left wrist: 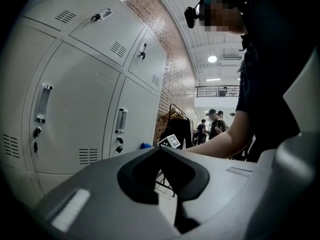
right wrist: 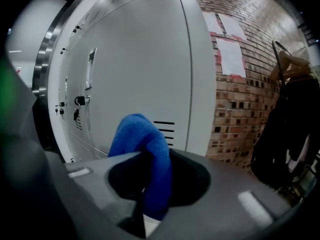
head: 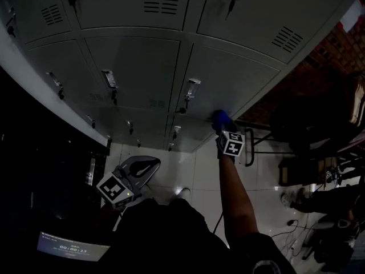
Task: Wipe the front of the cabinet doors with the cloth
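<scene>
Grey metal cabinet doors [head: 228, 79] fill the wall ahead, each with a handle and a vent. My right gripper [head: 222, 127] is stretched out to the lower right door [right wrist: 140, 69] and is shut on a blue cloth [right wrist: 142, 149]. The bunched cloth [head: 221, 119] pokes out past the jaws near the door's vent; whether it touches the door I cannot tell. My left gripper [head: 145, 165] hangs low by the person's body, shut and holding nothing, away from the doors [left wrist: 75, 114]. In the left gripper view [left wrist: 161, 150] the cloth [left wrist: 145, 145] shows small, far off.
A brick wall [right wrist: 240, 99] adjoins the cabinets on the right. A rack with dark clothes [right wrist: 290, 124] stands beside it, and a metal frame [head: 254, 144] on the white tiled floor [head: 188, 170]. People [left wrist: 215, 124] stand far back. Cables [head: 291, 227] lie at lower right.
</scene>
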`<state>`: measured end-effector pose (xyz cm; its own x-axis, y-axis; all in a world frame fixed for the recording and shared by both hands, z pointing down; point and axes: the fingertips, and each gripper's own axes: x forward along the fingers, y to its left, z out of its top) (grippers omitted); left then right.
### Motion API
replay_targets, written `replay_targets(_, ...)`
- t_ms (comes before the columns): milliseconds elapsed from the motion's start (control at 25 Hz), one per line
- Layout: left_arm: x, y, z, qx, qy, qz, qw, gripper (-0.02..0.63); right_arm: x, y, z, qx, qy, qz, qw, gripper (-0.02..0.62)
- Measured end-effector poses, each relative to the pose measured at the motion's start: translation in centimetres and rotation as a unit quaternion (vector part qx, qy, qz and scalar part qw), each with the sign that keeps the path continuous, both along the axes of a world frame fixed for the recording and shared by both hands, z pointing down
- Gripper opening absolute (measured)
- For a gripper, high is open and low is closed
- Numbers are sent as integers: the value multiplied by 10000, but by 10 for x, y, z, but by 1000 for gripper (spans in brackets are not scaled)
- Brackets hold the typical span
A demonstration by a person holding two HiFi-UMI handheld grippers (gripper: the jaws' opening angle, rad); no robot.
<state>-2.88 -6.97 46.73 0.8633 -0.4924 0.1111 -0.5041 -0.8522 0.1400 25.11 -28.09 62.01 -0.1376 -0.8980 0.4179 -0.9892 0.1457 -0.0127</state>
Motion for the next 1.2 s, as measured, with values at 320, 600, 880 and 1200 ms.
replay_targets(320, 11, 3, 1, 57, 0, 137, 9999, 3, 57, 10, 0, 4, -11, 602, 9982, 69)
replay_targets(600, 6, -5, -2, 107, 125, 73, 9998, 3, -1, 43, -55, 697, -166, -456, 9964, 69)
replay_targets(880, -4, -21, -13, 356, 129, 29, 9993, 3, -113, 106, -126, 1148, -510, -2273, 9657, 69)
replay_targets(1200, -7, -27, -16, 420, 168, 30, 9990, 3, -184, 174, -175, 1250, -1155, -3308, 9282, 69)
